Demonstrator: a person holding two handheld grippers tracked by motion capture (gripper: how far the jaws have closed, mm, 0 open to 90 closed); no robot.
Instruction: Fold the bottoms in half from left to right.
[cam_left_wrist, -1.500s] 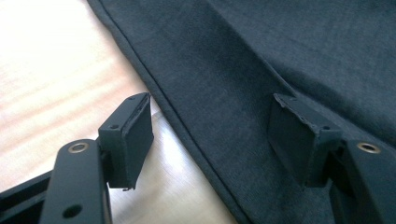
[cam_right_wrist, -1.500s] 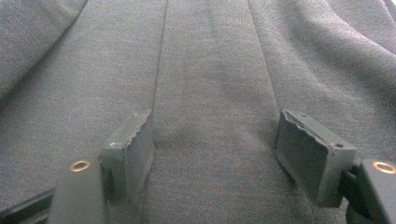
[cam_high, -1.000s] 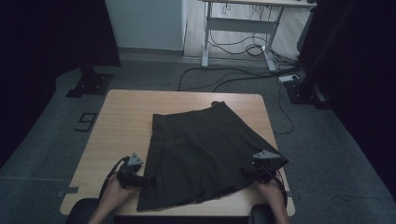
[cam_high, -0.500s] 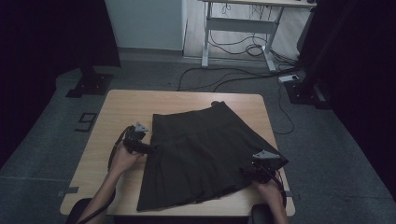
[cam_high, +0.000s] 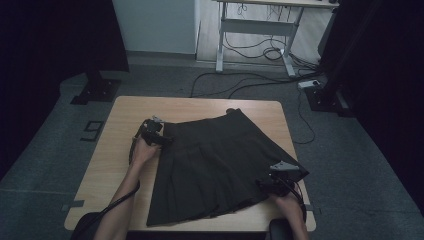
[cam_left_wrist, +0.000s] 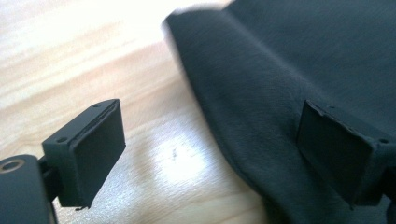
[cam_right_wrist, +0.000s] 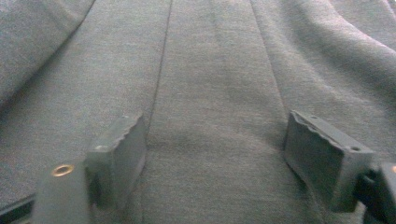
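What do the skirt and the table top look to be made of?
Skirt: dark woven cloth, matte, probably a suiting-type fabric; it shows fine weave, pressed pleat lines and soft folds. Table: light wood or wood-look laminate, smooth and slightly glossy; grain streaks and a bright glare patch show, so which one stays open.

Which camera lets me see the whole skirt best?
The high view: the whole dark skirt lies spread on the table. The left gripper view shows one edge of it; the right gripper view shows its pleats close up.
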